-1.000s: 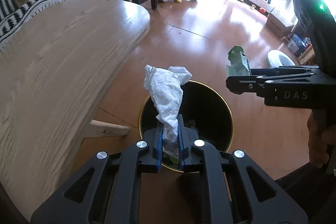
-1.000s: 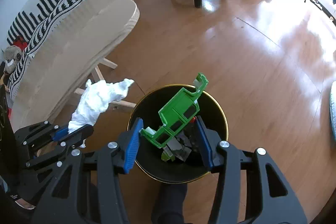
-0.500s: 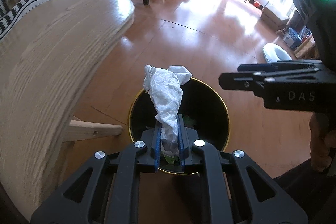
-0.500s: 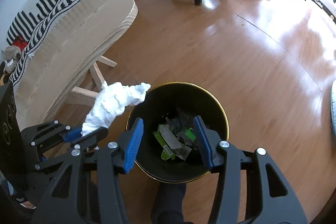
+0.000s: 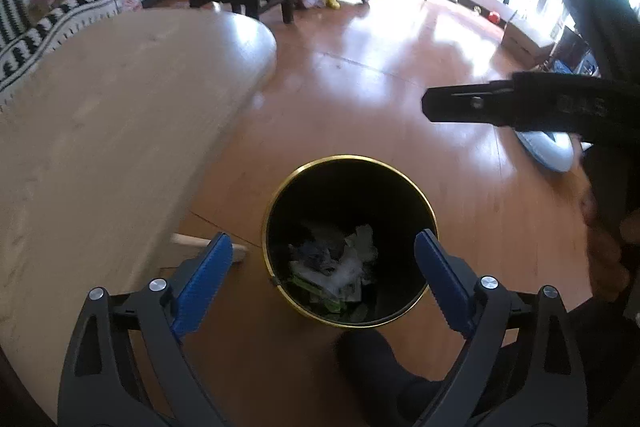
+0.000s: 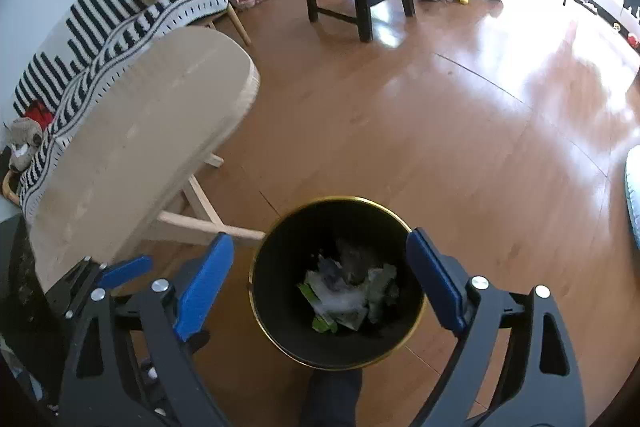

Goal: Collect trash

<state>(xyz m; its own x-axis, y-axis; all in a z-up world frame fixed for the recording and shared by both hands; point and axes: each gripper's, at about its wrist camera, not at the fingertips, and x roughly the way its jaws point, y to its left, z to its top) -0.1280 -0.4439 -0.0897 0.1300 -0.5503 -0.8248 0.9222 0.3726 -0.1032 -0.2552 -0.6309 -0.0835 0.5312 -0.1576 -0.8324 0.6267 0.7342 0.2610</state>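
Trash (image 5: 334,267) in bin (image 5: 280,195), left claw (image 5: 320,279) wide, empty, right claw (image 6: 320,283) likewise

Both grippers (image 5: 320,279) (image 6: 320,279) wide apart, empty

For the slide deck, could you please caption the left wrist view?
Left gripper open and empty above the gold-rimmed black bin of crumpled trash, beside the wooden table.
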